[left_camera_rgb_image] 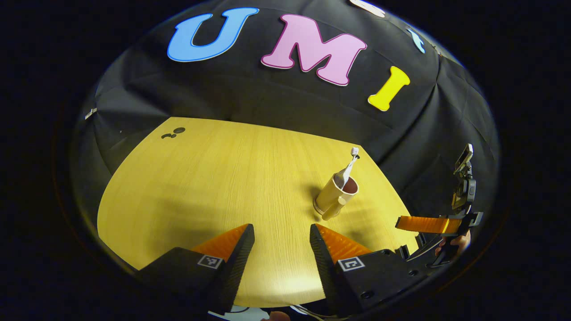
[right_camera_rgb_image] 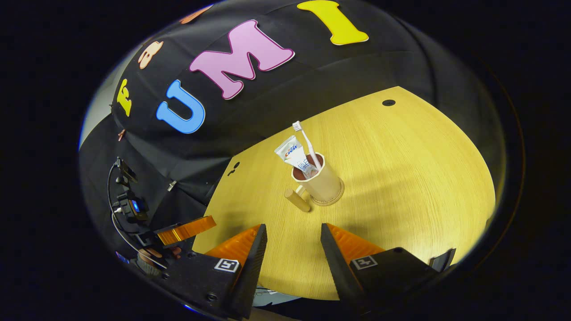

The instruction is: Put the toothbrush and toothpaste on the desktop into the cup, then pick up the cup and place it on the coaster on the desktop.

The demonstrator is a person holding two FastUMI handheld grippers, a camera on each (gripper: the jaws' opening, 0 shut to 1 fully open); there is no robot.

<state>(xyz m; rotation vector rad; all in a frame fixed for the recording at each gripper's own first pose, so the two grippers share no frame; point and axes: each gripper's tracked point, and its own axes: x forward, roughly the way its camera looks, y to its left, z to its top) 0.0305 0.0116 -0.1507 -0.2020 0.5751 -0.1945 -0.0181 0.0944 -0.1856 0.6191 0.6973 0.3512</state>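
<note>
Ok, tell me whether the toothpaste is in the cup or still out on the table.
In. The toothpaste stands in the cup beside the toothbrush, its flat end sticking up above the rim.

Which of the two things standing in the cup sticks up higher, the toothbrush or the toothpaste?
The toothbrush. Its bristled head rises above the flat end of the toothpaste tube leaning beside it in the cup.

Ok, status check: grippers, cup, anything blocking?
Left gripper and right gripper open, empty. Toothbrush and toothpaste in cup, on coaster. Nothing blocking.
</note>
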